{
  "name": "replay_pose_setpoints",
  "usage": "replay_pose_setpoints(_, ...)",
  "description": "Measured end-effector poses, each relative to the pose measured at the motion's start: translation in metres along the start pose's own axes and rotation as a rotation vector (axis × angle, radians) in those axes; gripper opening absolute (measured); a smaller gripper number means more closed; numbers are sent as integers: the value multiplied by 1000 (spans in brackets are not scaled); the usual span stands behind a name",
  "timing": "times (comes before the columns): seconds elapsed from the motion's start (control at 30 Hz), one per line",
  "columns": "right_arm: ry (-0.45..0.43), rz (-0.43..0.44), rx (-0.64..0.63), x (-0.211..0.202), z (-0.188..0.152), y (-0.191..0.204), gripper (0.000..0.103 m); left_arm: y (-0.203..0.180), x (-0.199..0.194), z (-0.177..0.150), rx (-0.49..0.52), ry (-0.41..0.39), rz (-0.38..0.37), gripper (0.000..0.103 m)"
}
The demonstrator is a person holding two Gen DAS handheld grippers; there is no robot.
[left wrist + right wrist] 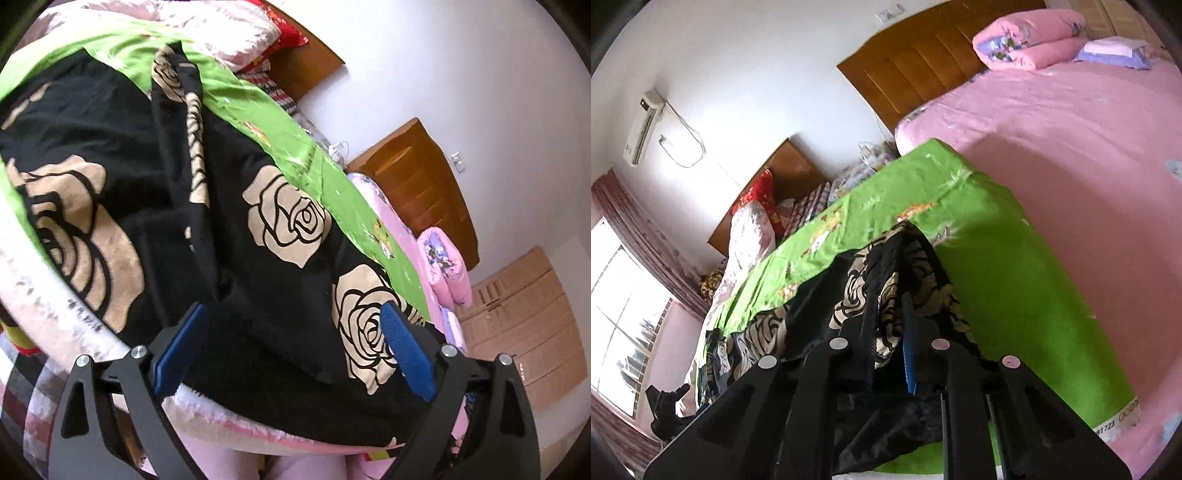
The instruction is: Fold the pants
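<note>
I have the black pants (207, 206) with cream roses spread on the green sheet (295, 133), which covers the near bed. My left gripper (291, 354) stands wide open above the near edge of the pants, its blue pads (406, 354) clear of the cloth. My right gripper (890, 332) is pinched shut on a bunched fold of the pants at the sheet's right side. A pink bed (1071, 155) with a wooden headboard (923, 62) lies far right.
</note>
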State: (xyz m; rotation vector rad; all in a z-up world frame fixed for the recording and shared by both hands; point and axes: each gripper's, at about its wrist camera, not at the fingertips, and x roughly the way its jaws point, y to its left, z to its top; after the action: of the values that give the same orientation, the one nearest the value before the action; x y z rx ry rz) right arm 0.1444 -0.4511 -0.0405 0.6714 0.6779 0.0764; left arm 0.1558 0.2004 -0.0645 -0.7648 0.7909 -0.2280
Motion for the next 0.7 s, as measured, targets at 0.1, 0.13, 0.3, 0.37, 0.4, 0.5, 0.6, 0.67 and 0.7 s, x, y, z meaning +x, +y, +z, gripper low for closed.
replay_pose_setpoints(0.1, -4, -10, 4, 1, -2, -2, 14, -1, 16, 7, 7, 21, 26, 94)
replay_pose_setpoints(0.13, -2, -9, 7, 1, -3, -3, 14, -1, 22, 8, 12, 31, 49, 94)
replay_pose_setpoints(0.3, -16, -7, 15, -7, 0, -2, 13, -8, 40, 17, 49, 83, 134, 2)
replay_pose_setpoints(0.37, -23, 3, 18, -10, 3, 0, 13, -19, 32, 22, 90, 51, 132, 2)
replay_pose_setpoints(0.4, -31, 6, 18, -13, 5, 1, 13, -29, 24, 25, 132, 25, 132, 2)
replay_pose_setpoints(0.5, -59, 16, 20, -27, 8, 5, 13, -54, -10, 36, 179, -25, 67, 2)
replay_pose_setpoints(0.6, -89, 23, 25, -46, 6, 7, 12, -72, -46, 43, 226, -83, 34, 2)
replay_pose_setpoints(0.67, -109, 30, 35, -59, 1, 4, 12, -71, -65, 44, 234, -108, 34, 2)
replay_pose_setpoints(0.7, -109, 38, 38, -64, -4, 1, 12, -66, -70, 43, 241, -105, 42, 2)
